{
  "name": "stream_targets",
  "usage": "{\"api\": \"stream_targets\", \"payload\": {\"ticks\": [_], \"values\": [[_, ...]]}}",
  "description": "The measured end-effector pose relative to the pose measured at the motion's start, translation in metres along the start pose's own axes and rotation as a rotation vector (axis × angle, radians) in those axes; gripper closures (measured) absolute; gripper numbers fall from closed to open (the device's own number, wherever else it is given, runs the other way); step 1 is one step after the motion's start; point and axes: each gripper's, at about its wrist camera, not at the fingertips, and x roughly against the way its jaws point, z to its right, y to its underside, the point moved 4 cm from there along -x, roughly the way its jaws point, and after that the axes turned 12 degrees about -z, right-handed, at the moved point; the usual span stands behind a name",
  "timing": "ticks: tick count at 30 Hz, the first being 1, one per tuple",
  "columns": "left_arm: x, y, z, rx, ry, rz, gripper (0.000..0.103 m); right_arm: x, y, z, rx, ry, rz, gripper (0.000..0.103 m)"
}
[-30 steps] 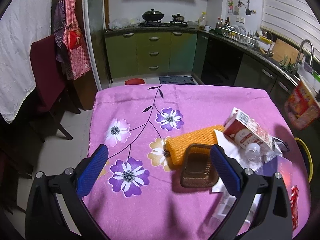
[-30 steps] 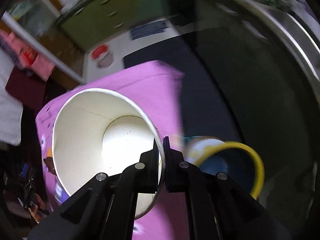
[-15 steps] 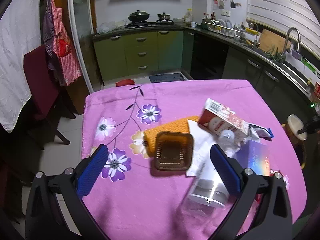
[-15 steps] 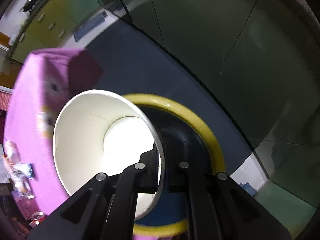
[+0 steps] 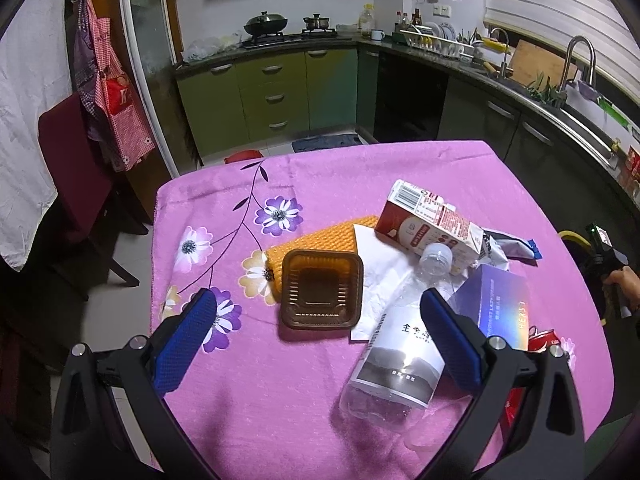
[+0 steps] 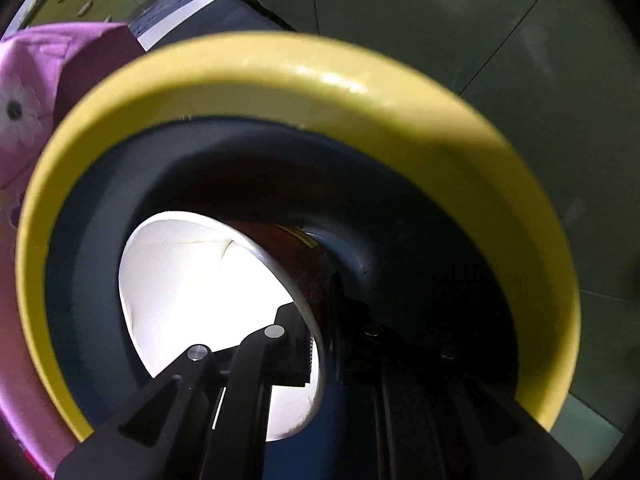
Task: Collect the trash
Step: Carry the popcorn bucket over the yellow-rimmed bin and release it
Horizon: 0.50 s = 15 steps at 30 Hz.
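Only your right wrist camera looks into the trash bin (image 6: 304, 80), with its yellow rim and dark inside, where your right gripper (image 6: 324, 344) pinches the wall of the white paper cup (image 6: 192, 288) low in the opening. Only the left wrist camera shows the table with the purple flowered cloth (image 5: 320, 184), and your left gripper (image 5: 320, 340) hangs released above the brown plastic tray (image 5: 320, 290). Near it lie a clear bottle (image 5: 396, 360) with Chinese characters too small to read, a milk carton (image 5: 424, 220) with a barcode, and a purple box (image 5: 496, 304) marked "HEXZY", as far as I can read. A second ago the cup was above the table edge; now it is inside the bin.
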Motion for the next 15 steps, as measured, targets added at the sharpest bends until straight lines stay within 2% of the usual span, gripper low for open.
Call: {"api": "stream_targets", "payload": {"ticks": [3,5,6,9,15], "values": [[0.001,0.001,0.002,-0.014,-0.01,0.001,0.006,0.004,0.003,-0.004,0.016,0.036,0.004,0.089],[0.002,0.003,0.002,-0.016,-0.01,-0.001,0.006,0.012,0.005,-0.011,0.031,0.059,0.015,0.072],[0.002,0.002,0.003,-0.019,-0.007,-0.004,0.006,0.018,0.008,-0.014,0.043,0.074,0.022,0.07],[0.002,0.002,0.01,-0.044,0.017,-0.017,0.006,0.034,0.016,-0.018,0.067,0.105,0.044,0.069],[-0.002,0.001,0.061,-0.184,0.099,-0.047,0.006,0.081,0.046,-0.024,0.104,0.058,0.108,0.069]]}}
